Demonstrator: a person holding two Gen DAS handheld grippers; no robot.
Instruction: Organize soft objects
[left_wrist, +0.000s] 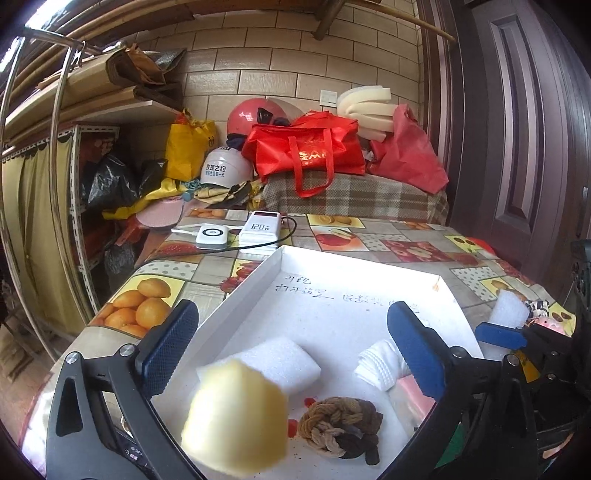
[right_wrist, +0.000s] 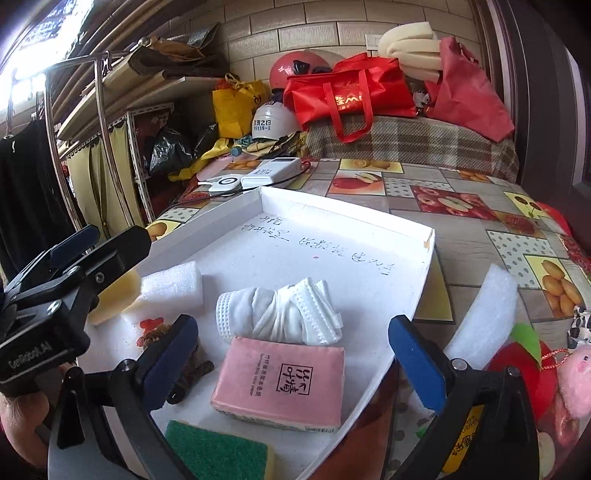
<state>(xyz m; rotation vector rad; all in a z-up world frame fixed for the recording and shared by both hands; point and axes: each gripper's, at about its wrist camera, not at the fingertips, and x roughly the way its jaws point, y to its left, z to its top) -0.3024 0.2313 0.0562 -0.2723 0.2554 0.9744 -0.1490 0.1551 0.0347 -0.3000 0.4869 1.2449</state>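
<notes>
L gripper (left_wrist: 291, 332): jaws wide, nothing pressed between the 2 blue pads. A yellow sponge (left_wrist: 236, 417), blurred, sits low in the gap, touching neither pad; whether it rests on the tray can't be told. R gripper (right_wrist: 291, 347): jaws wide too, pads clear of everything, 1 pink tissue pack (right_wrist: 280, 384) lying in the gap on the tray floor.

All else is placed relative to the white tray (right_wrist: 332, 221), a shallow box w/ handwriting on its floor. Inside it, counted: 1 white foam block (right_wrist: 171, 284) near the left wall, the yellow sponge just beside that block, 1 knotted white cloth bundle (right_wrist: 280, 314) mid-tray and touching the tissue pack's far edge, 1 brown braided rope knot (left_wrist: 340, 424) toward the near edge, 1 green-topped scouring sponge (right_wrist: 218, 454) at the near rim. A few small red bits lie by the rope knot.

Outside the tray, right of its rim: 1 white foam strip (right_wrist: 484, 314), 1 red apple plush (right_wrist: 528, 365), 1 pink plush (right_wrist: 576, 376), all on the fruit-print tablecloth (right_wrist: 461, 236). Beyond the far rim: 2 white power banks (left_wrist: 236, 230) w/ 1 black cable.
</notes>
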